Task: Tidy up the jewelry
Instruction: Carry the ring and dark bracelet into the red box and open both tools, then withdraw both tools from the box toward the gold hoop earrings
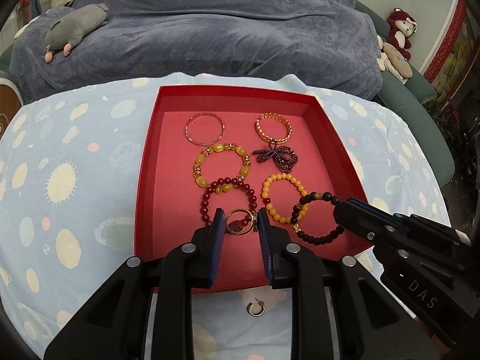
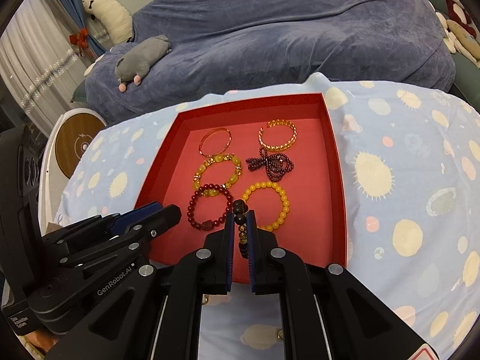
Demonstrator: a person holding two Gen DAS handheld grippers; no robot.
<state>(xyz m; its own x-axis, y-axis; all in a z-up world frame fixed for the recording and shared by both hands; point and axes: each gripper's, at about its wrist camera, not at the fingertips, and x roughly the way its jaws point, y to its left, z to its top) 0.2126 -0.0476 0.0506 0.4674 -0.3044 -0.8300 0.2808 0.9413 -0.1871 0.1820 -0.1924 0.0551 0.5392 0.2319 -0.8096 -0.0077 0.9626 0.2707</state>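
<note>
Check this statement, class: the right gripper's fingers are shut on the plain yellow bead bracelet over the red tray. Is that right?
Not quite. The right gripper is shut on the dark brown bead bracelet, not the yellow bead bracelet, which lies loose in the red tray. The right wrist view shows it.

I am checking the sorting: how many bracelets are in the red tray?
7. Back row: thin pink bangle, gold chain cuff. Middle: chunky yellow stone bracelet, purple beaded bow bracelet. Front: dark red bead bracelet, yellow round-bead bracelet, dark brown bead bracelet.
</note>
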